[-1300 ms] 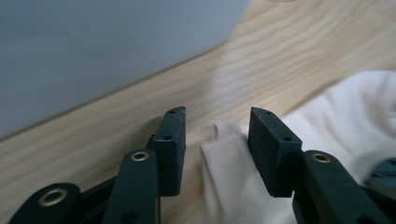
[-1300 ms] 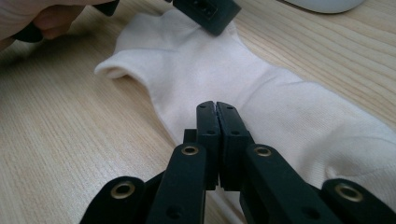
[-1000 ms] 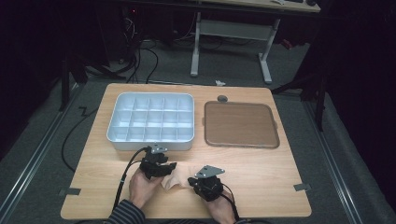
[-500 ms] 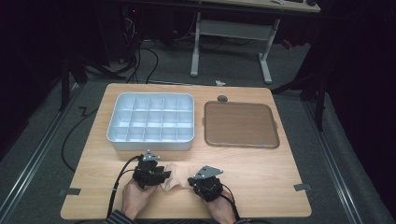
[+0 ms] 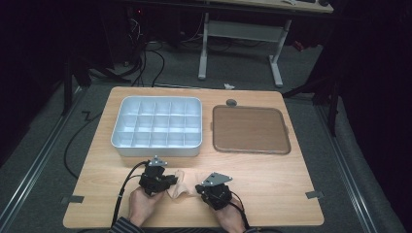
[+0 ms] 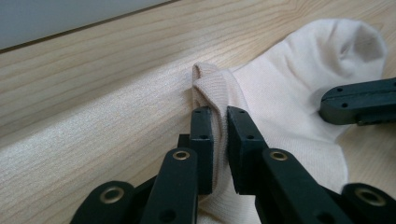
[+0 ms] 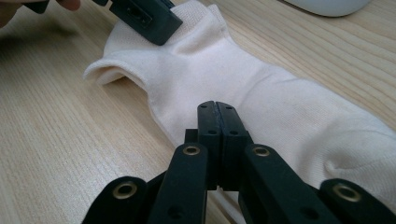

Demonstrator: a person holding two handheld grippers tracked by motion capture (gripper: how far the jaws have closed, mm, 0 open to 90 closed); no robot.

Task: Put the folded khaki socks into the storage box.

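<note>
We are at the gripping step: a cream sock lies flat on the wooden table at the lower middle of the high view, stretched between our two tongs. The left gripper has just been closing, and in its own view the jaws now pinch a fold of the sock's ribbed edge between them, the cloth bunched up just above the tips. The right gripper has its jaws pressed together; in its view they sit over the near edge of the sock, and we judge a thin bit of cloth is caught there, though the tips hide the exact bite. In the high view the left gripper sits at the sock's left end and the right gripper at its right end, each in a hand at the bottom of the frame. With both ends taken, we reckon the next move calls for lifting or folding the sock, keeping both pinches firm so the thin fabric does not slip out. As for containers, the white tray with many small compartments stands in the upper left of the table and every compartment looks bare. To its right lies a flat brown tray, also with nothing on it.
</note>
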